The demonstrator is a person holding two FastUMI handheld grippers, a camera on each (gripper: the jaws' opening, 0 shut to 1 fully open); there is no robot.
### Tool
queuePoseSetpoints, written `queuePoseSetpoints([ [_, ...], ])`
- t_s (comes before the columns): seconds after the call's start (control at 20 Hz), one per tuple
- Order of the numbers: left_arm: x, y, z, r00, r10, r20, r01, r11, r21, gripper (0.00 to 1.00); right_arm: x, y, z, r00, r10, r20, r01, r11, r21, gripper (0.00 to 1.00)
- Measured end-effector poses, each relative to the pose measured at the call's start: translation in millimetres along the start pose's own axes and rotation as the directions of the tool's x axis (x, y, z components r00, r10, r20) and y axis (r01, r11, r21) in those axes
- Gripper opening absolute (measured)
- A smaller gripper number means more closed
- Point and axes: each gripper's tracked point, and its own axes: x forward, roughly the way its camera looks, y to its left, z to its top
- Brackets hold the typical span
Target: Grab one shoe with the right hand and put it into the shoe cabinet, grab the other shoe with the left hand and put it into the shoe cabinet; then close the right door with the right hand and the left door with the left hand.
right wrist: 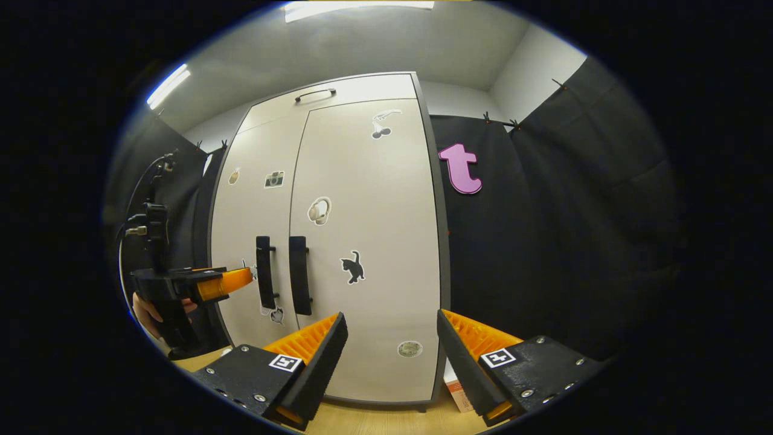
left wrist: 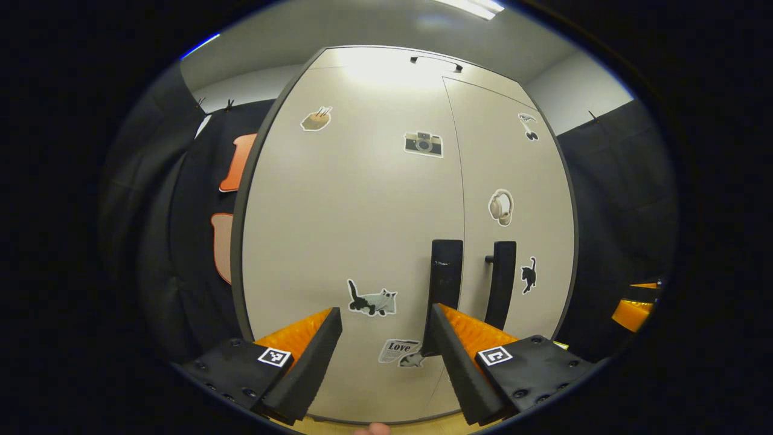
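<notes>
Pale grey two-door shoe cabinet (left wrist: 386, 229) was seen shut.
Left gripper (left wrist: 386, 338) and right gripper (right wrist: 391, 344) were held agape before it, nothing grasped.

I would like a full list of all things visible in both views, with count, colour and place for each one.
shoe cabinet: one, light grey with a dark edge, standing on the floor, both doors shut.
door handles: two, black, upright, side by side at the seam between the doors.
top handle: one, dark, on the panel above the doors.
stickers: several on both doors, among them a black cat, headphones, a camera, cherries.
floor: light wood, under the cabinet.
ceiling lights: two, white, overhead.
left gripper: one, open, pointed at the left door near its handle.
right gripper: one, open, facing the right door.
hand: one, holding the left gripper.
</notes>
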Motion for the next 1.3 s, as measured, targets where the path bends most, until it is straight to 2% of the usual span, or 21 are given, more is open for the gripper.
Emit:
queuePoseSetpoints([
  [0.55,-67.4,36.5,0.1,0.997,0.071,-0.007,-0.071,0.997,-0.015,0.96,-6.5,23.3,1.4,0.999,0.050,0.013,-0.050,0.998,0.024,0.92],
  [0.9,-79.0,36.8,-2.1,0.997,0.077,-0.025,-0.077,0.997,-0.005,0.96,-3.9,37.4,-0.4,0.997,0.083,0.004,-0.083,0.995,0.051,0.92],
  [1.1,-79.2,33.9,3.6,0.997,0.071,-0.016,-0.071,0.997,0.013,0.99,-0.6,39.2,-2.8,0.997,0.081,-0.002,-0.081,0.995,0.052,0.92],
  [1.3,-79.5,34.3,6.7,0.997,0.075,-0.007,-0.075,0.997,0.005,0.96,3.0,39.1,-1.8,0.997,0.078,-0.001,-0.078,0.995,0.065,0.92],
])
